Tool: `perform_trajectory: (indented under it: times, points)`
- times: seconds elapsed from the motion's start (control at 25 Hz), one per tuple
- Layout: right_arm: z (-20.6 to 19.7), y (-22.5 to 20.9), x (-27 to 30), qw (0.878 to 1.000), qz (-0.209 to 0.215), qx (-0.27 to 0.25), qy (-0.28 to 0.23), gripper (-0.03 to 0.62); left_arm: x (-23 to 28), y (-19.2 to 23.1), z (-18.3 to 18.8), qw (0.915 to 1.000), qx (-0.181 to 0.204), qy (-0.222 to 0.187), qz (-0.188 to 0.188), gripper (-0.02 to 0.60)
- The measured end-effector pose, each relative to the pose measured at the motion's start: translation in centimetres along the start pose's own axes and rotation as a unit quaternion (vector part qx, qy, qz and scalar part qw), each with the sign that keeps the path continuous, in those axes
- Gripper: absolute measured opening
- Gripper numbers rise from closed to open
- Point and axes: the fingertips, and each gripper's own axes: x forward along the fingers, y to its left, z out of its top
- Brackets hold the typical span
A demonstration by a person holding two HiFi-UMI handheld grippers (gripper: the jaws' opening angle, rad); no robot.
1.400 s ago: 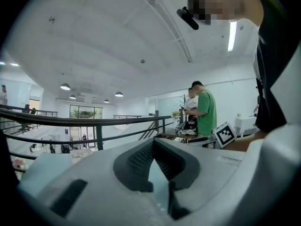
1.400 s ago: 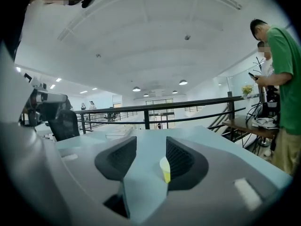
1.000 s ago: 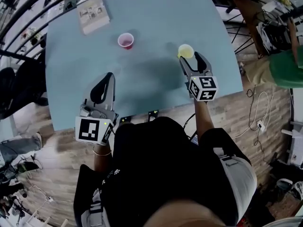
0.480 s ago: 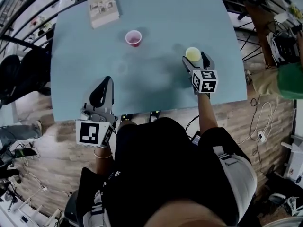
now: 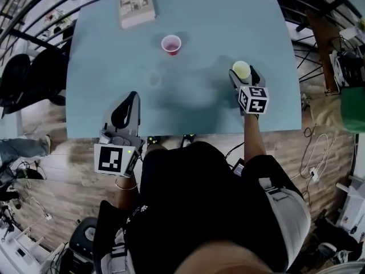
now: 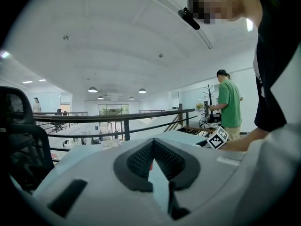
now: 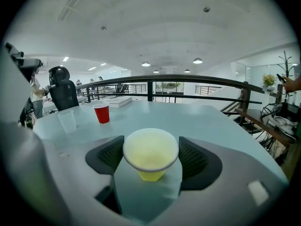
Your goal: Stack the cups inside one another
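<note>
A yellow cup (image 5: 241, 69) (image 7: 150, 154) stands upright near the right edge of the light-blue table (image 5: 217, 16). My right gripper (image 5: 242, 74) (image 7: 150, 158) has its jaws on either side of the cup. They are closing, and the pads lie close to the rim without squeezing it. A red cup (image 5: 171, 44) (image 7: 101, 112) stands mid-table further back. A clear cup (image 5: 153, 80) (image 7: 68, 120) stands left of centre. My left gripper (image 5: 132, 97) (image 6: 153, 142) hovers at the near left edge, shut and holding nothing.
A book (image 5: 137, 5) (image 7: 115, 101) lies at the table's far left corner. A black railing (image 7: 155, 81) runs behind the table, with a black chair (image 5: 28, 84) at the left. A person in green (image 6: 229, 102) stands off to the right.
My right gripper has come forward and down, so the yellow cup that was just ahead of its tips now sits between the jaws. The left gripper has hardly moved.
</note>
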Motion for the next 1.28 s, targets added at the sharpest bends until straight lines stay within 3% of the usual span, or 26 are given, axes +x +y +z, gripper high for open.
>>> perform_trajectory:
  times: [0.44,0.84,1.28]
  points:
    - [0.7,1.5,-0.5,1.000,0.005,-0.012,0.004,0.360,-1.0,1.4,-0.2,0.9999,-0.008,-0.008,0.010,-0.015]
    - [4.7,8.5,-0.2,0.995,0.084,-0.035,-0.032,0.360,-2.4,3.0,-0.9,0.9994,-0.020,-0.009,0.028,-0.015]
    - [9.5,17.2,0.9,0.980,0.175,-0.057,-0.070,0.360,-5.6,6.3,-1.6,0.9965,-0.036,-0.010,0.075,-0.014]
